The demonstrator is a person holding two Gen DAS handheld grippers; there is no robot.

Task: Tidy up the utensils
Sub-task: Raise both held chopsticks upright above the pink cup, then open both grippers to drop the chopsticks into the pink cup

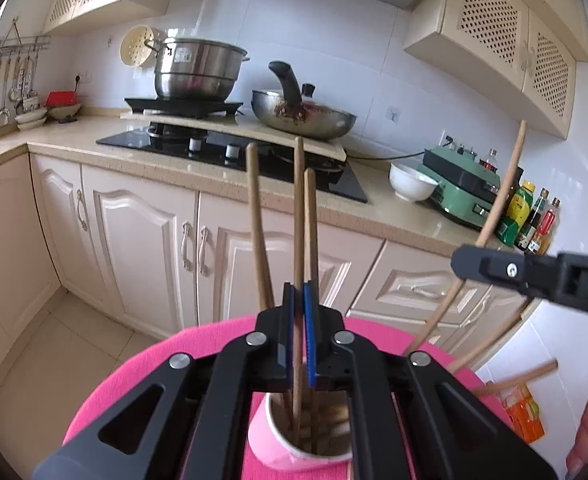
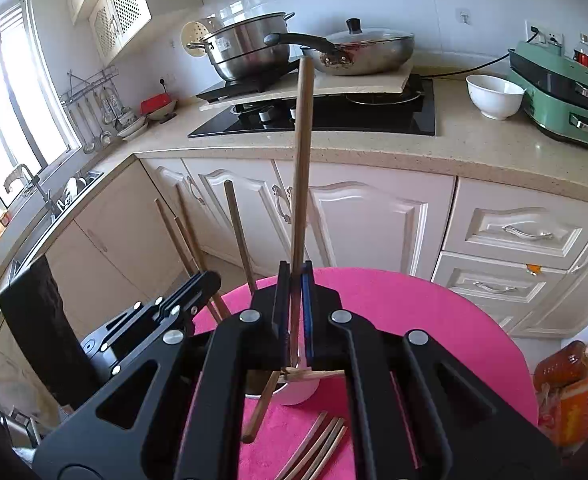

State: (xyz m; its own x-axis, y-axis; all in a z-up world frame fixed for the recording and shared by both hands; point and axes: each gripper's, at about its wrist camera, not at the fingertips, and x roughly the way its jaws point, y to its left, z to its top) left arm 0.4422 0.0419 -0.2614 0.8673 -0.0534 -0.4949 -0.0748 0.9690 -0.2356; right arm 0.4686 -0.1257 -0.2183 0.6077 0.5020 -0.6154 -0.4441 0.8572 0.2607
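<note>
1. Left tool, matte black with blue ribbed pads, clamped on slim round wooden chopstick above white paper cup.
2. Right tool pinching another wooden chopstick above the cup.
3. Cup on fuzzy pink round desk; flat forks just beside the cup.

Wooden chopsticks stand upright in a pink cup on the pink table.
</note>
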